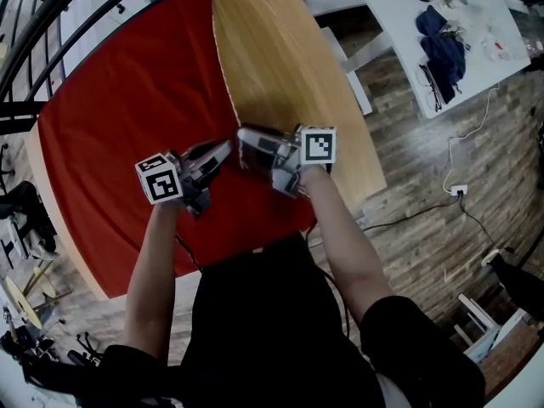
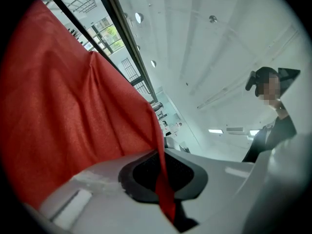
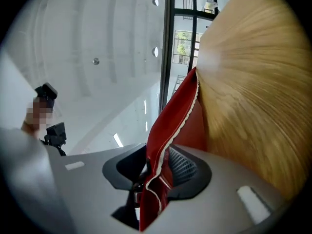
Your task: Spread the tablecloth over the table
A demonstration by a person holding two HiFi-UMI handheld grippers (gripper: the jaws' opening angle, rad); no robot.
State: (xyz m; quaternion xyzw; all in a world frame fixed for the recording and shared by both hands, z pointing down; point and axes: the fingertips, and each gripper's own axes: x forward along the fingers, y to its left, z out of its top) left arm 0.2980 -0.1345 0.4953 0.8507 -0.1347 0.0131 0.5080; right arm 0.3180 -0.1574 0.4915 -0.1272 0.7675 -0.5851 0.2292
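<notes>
Nearest the person, at the desk's near edge, the left tool [image 1: 223, 150] is clamped tight on a pinch of the red fabric tablecloth [image 1: 127, 117]. In the left gripper view the fabric [image 2: 63, 111] narrows to a strip caught between the closed jaws of that tool [image 2: 163, 177].

Just beside it, the right tool [image 1: 246, 138] stands wide. In the right gripper view the cloth's white-stitched hem [image 3: 173, 116] hangs between the jaws of this tool [image 3: 156, 172], and neither pad appears to press on it.

The two tools meet at the cloth's free edge, tip to tip.

Beyond them, the tablecloth lies flat over the left part of the oval light-wood desk [image 1: 289, 83], and its hem runs from the tools away to the far end. To the right of that hem the wood is bare, a broad strip that also fills the right side of the right gripper view [image 3: 258, 91].

I judge the job a little over half done. What is left is to draw the free edge across the bare wood to the right rim, then smooth it.
</notes>
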